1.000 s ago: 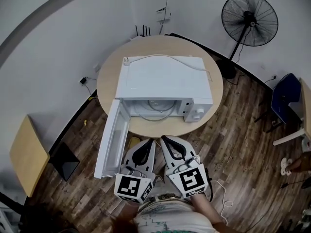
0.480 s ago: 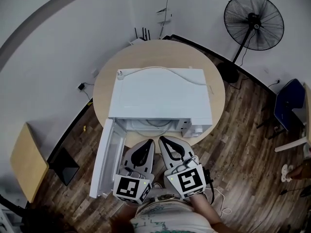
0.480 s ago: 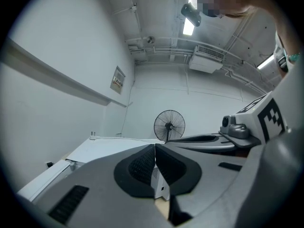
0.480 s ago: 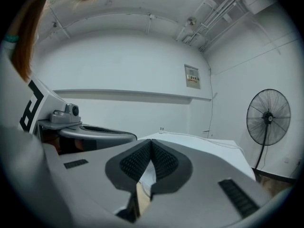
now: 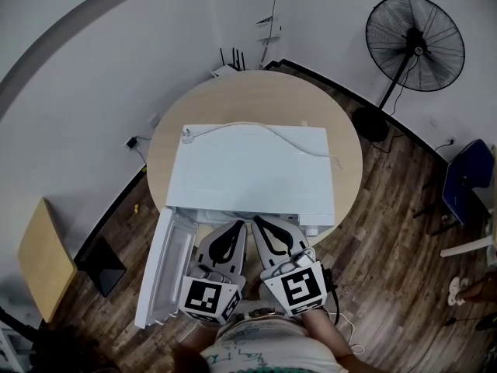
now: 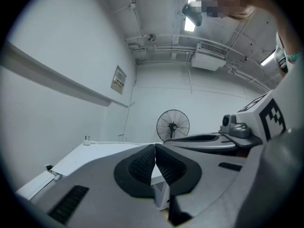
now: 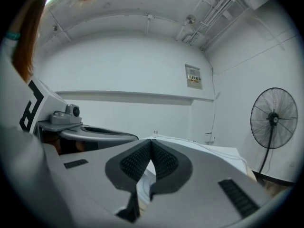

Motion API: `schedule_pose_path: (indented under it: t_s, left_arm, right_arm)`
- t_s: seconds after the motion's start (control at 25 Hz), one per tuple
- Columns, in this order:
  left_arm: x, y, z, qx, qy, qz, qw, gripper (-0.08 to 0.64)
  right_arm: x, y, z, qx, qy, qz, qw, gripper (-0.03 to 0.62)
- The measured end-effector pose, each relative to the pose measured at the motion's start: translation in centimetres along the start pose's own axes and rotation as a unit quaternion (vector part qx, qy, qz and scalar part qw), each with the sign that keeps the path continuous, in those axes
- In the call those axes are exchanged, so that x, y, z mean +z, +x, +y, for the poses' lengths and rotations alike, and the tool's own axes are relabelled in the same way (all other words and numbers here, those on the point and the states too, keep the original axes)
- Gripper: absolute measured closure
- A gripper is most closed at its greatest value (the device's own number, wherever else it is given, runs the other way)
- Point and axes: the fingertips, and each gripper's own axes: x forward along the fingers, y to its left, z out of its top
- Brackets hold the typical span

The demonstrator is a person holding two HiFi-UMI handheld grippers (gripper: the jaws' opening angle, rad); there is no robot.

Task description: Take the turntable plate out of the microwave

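The white microwave (image 5: 252,169) stands on a round wooden table (image 5: 256,92), its door (image 5: 163,266) swung open toward the lower left. From above, its top hides the cavity and the turntable plate. My left gripper (image 5: 239,225) and right gripper (image 5: 258,221) sit side by side at the front opening, both shut and empty. In the left gripper view the jaws (image 6: 155,146) meet over the microwave's white top (image 6: 95,153). The right gripper (image 7: 151,140) is held level, and beyond it lies the microwave's top (image 7: 213,151).
A power cord with its plug (image 5: 186,133) lies across the microwave's top. A standing fan (image 5: 415,33) is at the back right, a blue chair (image 5: 466,189) at the right, and a small wooden table (image 5: 39,259) at the left. The floor is wood planks.
Both grippers have moved forward together to the microwave's front. The cavity and the plate inside, visible a second ago, are now hidden under the microwave's top.
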Motion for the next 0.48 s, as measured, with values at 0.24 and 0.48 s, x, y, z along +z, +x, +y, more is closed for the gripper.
schedule_pose_path:
  t_s: [0.24,0.48]
  left_arm:
    - [0.2,2.1,0.0,0.011,0.007,-0.002,0.9999,0.545]
    - [-0.1,3.0,1.4,0.021,-0.001,-0.007,0.9997,0.545]
  right_arm:
    - [0.2,0.9,-1.9,0.018,-0.004,-0.013,1.0,0.601]
    - [-0.6,2.0,-2.6,0.022,-0.008,-0.003,1.0,0.601]
